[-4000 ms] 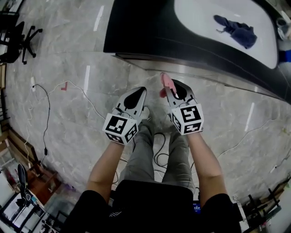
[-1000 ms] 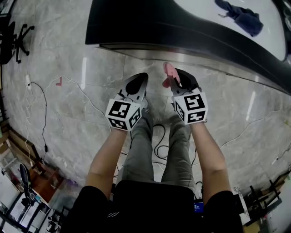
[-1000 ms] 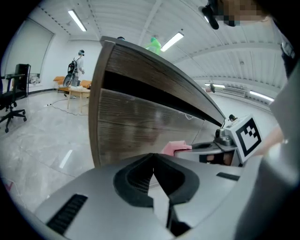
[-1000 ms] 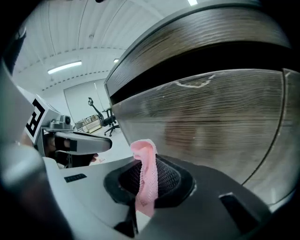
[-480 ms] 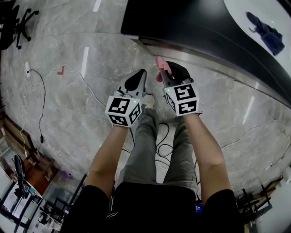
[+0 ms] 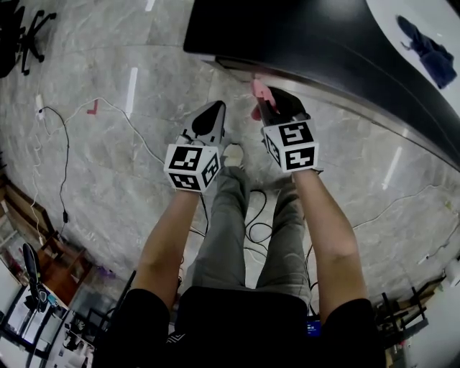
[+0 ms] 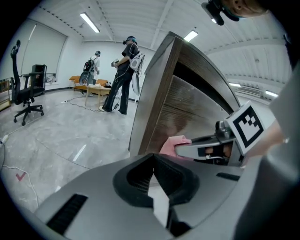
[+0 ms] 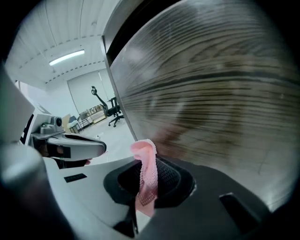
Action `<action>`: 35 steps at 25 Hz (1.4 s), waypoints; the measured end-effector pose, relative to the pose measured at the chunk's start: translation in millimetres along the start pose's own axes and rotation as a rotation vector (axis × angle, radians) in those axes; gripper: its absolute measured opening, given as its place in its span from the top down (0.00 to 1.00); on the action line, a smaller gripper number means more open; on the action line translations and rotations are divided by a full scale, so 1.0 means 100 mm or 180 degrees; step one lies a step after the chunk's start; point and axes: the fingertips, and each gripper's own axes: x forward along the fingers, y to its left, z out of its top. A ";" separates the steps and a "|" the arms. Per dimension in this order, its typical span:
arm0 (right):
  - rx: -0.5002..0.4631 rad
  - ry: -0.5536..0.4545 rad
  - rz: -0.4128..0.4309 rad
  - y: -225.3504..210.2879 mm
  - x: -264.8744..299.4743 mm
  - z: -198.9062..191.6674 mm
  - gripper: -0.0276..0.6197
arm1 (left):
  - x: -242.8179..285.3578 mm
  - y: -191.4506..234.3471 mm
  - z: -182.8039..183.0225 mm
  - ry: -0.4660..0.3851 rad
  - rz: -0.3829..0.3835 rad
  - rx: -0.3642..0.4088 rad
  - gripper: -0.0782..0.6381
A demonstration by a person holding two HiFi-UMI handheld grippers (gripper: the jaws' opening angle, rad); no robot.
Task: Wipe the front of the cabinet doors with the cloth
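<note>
**Pink cloth (image 6: 259, 92) at the cabinet (image 6: 316, 43) front**

Head view: we hold the right gripper (image 6: 270, 102) close to the foot of the dark cabinet, and the cloth pokes out ahead of its tip. Our left gripper (image 6: 214, 109) sits just beside it on the left, over the grey marble floor (image 6: 108, 180), where a thin cable (image 6: 66, 154) trails. Up on the white top (image 6: 445, 21) a blue cloth (image 6: 430, 54) lies well apart from both grippers

Left gripper view: its fingers are pressed together with nothing between them. Past them we see the cabinet's corner and its wood-grain door (image 7: 187, 112), with the right gripper reaching in from the right and the pink cloth at the lower part of the door. Two people (image 7: 123, 75) stand far across the room

Right gripper view: the fingers are clamped on the cloth, which stands up in a narrow fold between the black pads (image 8: 171, 180). Its rounded tip lies very near the door, though we cannot tell whether it touches. An office chair (image 8: 111, 111) stands in the distance
</note>
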 end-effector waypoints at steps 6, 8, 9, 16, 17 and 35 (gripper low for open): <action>0.0011 -0.0002 -0.0121 -0.30 -0.30 -0.11 0.88 | 0.13 -0.30 0.01 0.0040 -0.0158 0.0078 0.88; 0.0039 -0.0014 -0.0168 -0.42 -0.44 -0.16 0.88 | 0.21 -0.46 0.03 0.0043 -0.0221 0.0114 0.88; 0.0060 -0.0024 -0.0198 -0.48 -0.51 -0.18 0.88 | 0.24 -0.55 0.05 0.0042 -0.0257 0.0133 0.88; 0.0207 -0.0127 -0.0395 -0.96 -1.03 -0.32 0.88 | 0.47 -1.24 0.05 0.0075 -0.0506 0.0264 0.88; 0.0220 -0.0136 -0.0426 -1.04 -1.10 -0.34 0.88 | 0.50 -1.33 0.04 0.0080 -0.0533 0.0275 0.88; 0.0590 -0.0233 -0.0871 -1.95 -1.97 -0.73 0.88 | 0.92 -2.56 -0.06 0.0197 -0.0940 0.0463 0.88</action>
